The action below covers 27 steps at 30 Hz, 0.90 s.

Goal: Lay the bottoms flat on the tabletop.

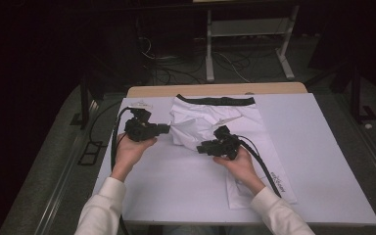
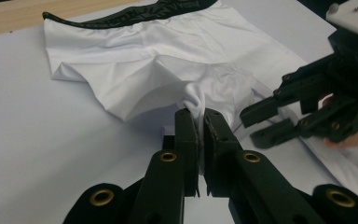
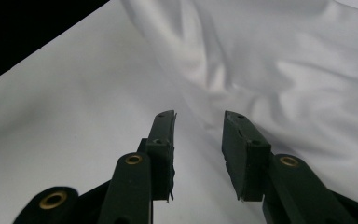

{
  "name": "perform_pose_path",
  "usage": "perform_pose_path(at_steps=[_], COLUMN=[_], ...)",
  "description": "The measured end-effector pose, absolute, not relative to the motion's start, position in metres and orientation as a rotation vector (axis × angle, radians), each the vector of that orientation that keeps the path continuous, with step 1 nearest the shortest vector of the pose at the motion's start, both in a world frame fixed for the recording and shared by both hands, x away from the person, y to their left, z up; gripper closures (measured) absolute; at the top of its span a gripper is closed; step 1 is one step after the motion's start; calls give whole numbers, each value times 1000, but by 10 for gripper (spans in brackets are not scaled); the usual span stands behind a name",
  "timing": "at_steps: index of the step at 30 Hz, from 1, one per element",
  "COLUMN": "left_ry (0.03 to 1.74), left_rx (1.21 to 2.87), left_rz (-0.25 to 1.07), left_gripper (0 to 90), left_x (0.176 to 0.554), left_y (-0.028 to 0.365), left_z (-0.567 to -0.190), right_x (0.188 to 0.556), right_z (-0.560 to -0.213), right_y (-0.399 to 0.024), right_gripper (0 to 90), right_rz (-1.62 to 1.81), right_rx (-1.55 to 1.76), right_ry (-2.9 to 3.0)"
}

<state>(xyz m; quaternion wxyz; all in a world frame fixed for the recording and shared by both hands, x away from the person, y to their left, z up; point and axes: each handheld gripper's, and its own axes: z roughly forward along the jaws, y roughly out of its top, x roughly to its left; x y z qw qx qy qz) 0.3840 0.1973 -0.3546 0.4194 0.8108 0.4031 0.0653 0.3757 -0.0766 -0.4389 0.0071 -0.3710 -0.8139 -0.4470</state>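
Left gripper [image 2: 198, 116] clamps a bunched fold of the white boxer shorts [image 1: 210, 120] lying on the white table cover [image 1: 323, 161]; right gripper [image 3: 199, 116] stands parted, grasping nothing, over the cloth.

Dim room, dark surround; the white table [image 1: 323, 161] catches soft overhead light. Gripper views are sharper, with shadowed cloth [image 2: 135, 70] folds and soft edges.

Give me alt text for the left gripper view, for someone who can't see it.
The left gripper is shut on a bunched fold of white underwear with a black waistband, lifting it off the white table. The right gripper hovers at the right, jaws apart.
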Motion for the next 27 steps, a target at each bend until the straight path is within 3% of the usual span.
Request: perform_pose_path(at_steps=[14,18,22,27], left_ry=[1106,1124,1141,1158], left_rx=[1924,1893,1887,1882], left_rz=[139,132,127,127], left_gripper=[847,847,846,846], left_x=[426,432,435,436], left_y=[187,185,184,187], left_z=[-374,-378,-382,-384], right_x=[403,410,417,425], right_z=[-449,-452,-458,-465], right_y=[-33,-23,-14,-12], right_gripper=[374,373,505,791], right_rz=[-1408,-1385,-1340,-1336], right_rx=[-1212,-1263,-1332,-1378], right_ry=[-2631,-2644,-2654,-2639])
